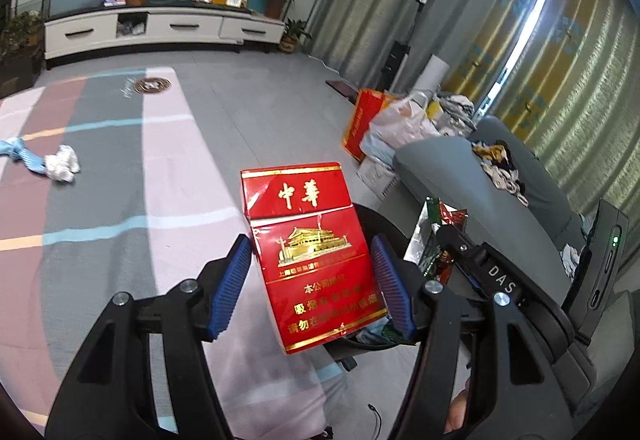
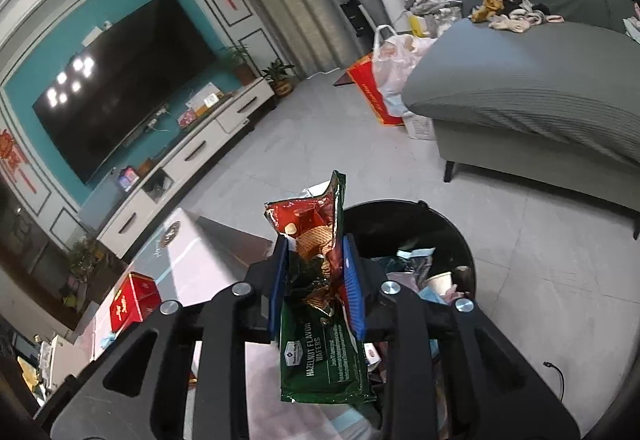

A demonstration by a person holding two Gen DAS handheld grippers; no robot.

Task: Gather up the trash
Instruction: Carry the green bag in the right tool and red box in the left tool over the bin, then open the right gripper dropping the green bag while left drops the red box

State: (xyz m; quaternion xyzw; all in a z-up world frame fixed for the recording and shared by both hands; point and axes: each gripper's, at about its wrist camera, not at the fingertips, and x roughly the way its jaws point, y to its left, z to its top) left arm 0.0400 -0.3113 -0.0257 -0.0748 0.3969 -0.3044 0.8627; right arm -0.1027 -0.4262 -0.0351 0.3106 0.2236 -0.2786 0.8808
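Two loads near bin: left gripper clamps red pack, short of rim; right gripper loosely pinches wafer wrapper at rim. Risk: wrapper slips early, lands on floor; pack dropped now hits desk.

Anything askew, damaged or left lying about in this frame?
A crumpled white tissue and a blue cloth scrap lie loose on the striped table. The hazelnut wafer wrapper in the right tongs is torn open and crumpled. Clothes are heaped on the grey sofa.

Black tongs, blue ribbed pads, silver screws, "DAS" marking
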